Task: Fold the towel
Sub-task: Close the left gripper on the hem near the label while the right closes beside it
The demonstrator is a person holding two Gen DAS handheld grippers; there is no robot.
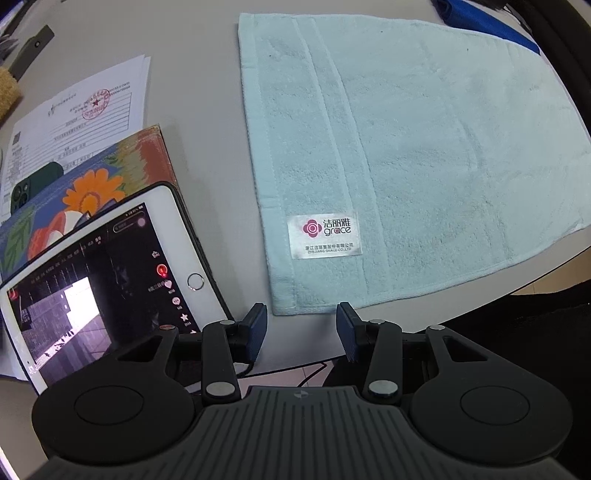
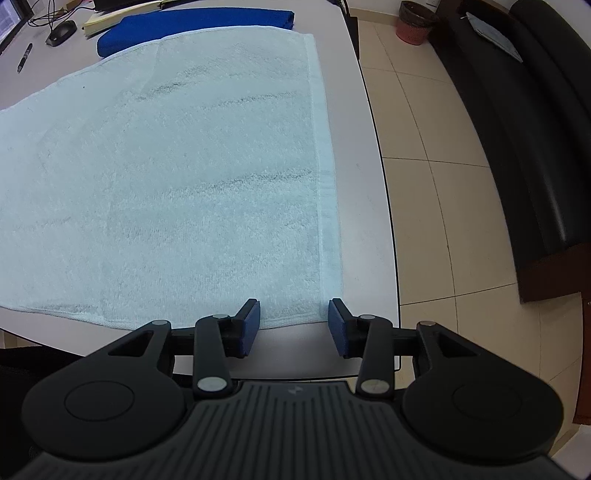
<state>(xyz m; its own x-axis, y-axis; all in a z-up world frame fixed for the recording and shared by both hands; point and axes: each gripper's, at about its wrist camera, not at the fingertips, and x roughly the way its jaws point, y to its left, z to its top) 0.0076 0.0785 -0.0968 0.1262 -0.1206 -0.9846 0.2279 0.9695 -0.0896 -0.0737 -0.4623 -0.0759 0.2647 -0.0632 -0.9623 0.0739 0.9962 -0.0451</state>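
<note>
A grey table [image 2: 373, 192] fills most of both views. On it lies a pale mint-green towel [image 2: 166, 177], spread flat in a single wide sheet, its long axis running left to right across the table. Its left short end, with woven bands, shows in the left wrist view; its right short end lies parallel to the table's right edge and just inside it. Its near long edge lies along the table's front edge.

Beyond the towel's far edge sits a folded dark blue cloth [image 2: 195, 22], touching or just behind it. To the towel's left, apart from it, lie a tablet [image 1: 110, 284] with a lit screen, a flower-patterned book [image 1: 99, 177] under it, printed papers [image 1: 81, 110] with a red round stamp, and a dark green phone [image 1: 33, 184]. At the far left are a computer mouse [image 2: 61, 31] and a pen [image 2: 24, 57]. Right of the table are tiled floor, a black sofa [image 2: 535, 129] and a reddish wastebasket [image 2: 413, 22].

A white label [image 1: 325, 236] near the towel's front left corner reads "grace", with Chinese characters and a pink flower logo.

The left gripper [image 1: 302, 328] hovers over the front left corner, jaws apart, holding nothing. The right gripper [image 2: 294, 325] hovers over the front right corner, jaws likewise apart and empty.
</note>
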